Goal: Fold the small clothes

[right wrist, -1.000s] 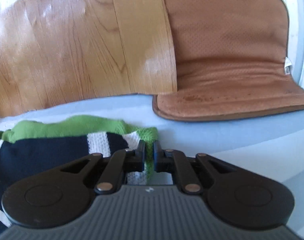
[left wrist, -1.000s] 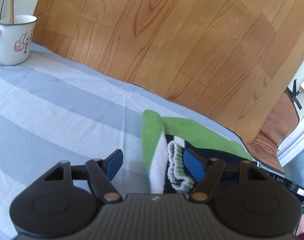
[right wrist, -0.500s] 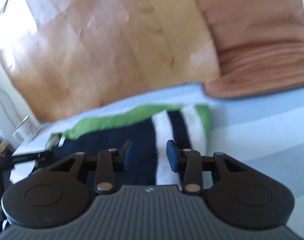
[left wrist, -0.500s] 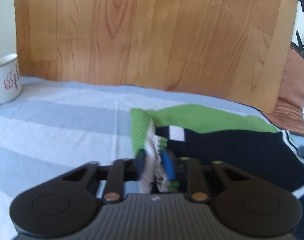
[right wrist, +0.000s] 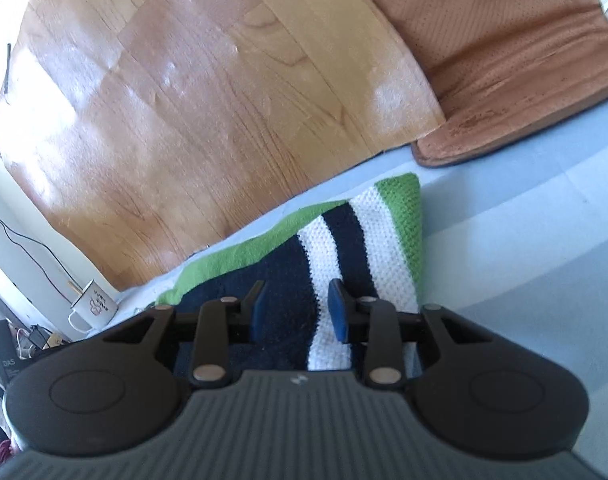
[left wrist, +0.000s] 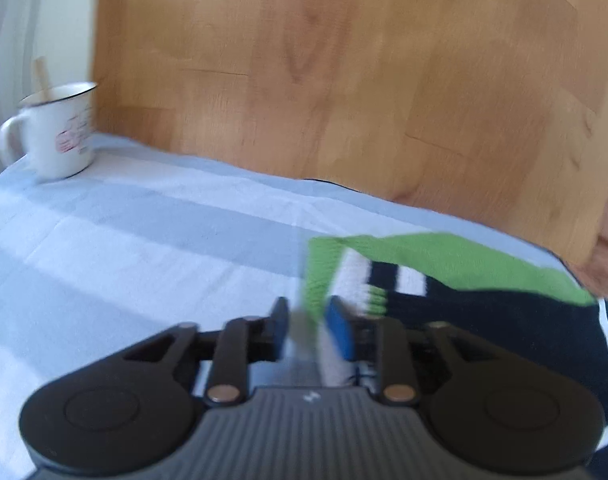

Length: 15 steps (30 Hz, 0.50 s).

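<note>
Here the left gripper (left wrist: 305,330) stands with its blue-padded fingers (left wrist: 341,333) parted by a narrow gap and nothing clamped; the blurred green edge of the knitted garment (left wrist: 455,280) shows just past the gap, and whether the pads touch it cannot be told. The right gripper (right wrist: 296,312) has its fingers wider apart and holds nothing; it hangs over the same garment's navy part, the white and green end stripes lying just beyond and to the right of its right finger. One garment shows, folded flat, navy with green and white bands. It lies on a cloth (left wrist: 144,248) striped pale blue and white that covers the surface. Behind it rises one wood-grain panel (right wrist: 184,100), with one brown perforated cushion (right wrist: 503,60) leaning beside it on the right. One white enamel mug (left wrist: 58,130), a wooden stick inside, stands at the cloth's far left edge, well apart from the garment.
</note>
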Each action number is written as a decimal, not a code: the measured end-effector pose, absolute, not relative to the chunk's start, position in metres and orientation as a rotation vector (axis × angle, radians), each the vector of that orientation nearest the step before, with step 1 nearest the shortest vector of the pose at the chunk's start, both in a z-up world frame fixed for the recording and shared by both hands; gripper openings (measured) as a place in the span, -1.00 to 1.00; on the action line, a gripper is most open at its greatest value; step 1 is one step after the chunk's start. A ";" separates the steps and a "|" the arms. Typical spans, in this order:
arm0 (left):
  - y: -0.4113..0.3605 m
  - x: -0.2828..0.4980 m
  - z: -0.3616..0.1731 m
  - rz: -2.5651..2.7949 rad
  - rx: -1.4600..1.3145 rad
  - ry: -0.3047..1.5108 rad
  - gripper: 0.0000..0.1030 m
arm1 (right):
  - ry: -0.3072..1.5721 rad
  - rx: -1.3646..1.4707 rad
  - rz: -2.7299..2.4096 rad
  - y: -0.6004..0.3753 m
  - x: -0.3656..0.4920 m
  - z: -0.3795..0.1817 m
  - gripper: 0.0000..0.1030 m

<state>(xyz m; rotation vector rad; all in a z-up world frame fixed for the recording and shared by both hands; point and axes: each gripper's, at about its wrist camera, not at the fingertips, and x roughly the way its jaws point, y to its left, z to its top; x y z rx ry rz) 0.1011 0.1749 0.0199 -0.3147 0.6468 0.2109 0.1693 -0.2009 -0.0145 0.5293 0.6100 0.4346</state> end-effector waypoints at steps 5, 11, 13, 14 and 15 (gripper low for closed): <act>0.188 0.038 0.038 0.206 -0.420 0.536 -0.44 | 0.507 0.522 0.494 -0.210 0.114 -0.009 -0.03; 0.155 -0.008 0.041 0.073 -0.341 0.538 -0.38 | 0.526 0.526 0.450 -0.225 0.073 -0.015 -0.03; 0.142 -0.019 0.035 0.033 -0.304 0.552 -0.30 | 0.523 0.539 0.445 -0.227 0.064 -0.015 -0.03; 0.136 -0.022 0.031 0.018 -0.280 0.562 -0.28 | 0.525 0.530 0.437 -0.227 0.062 -0.015 -0.04; 0.130 -0.025 0.028 0.012 -0.251 0.571 -0.22 | 0.539 0.518 0.425 -0.225 0.062 -0.016 -0.04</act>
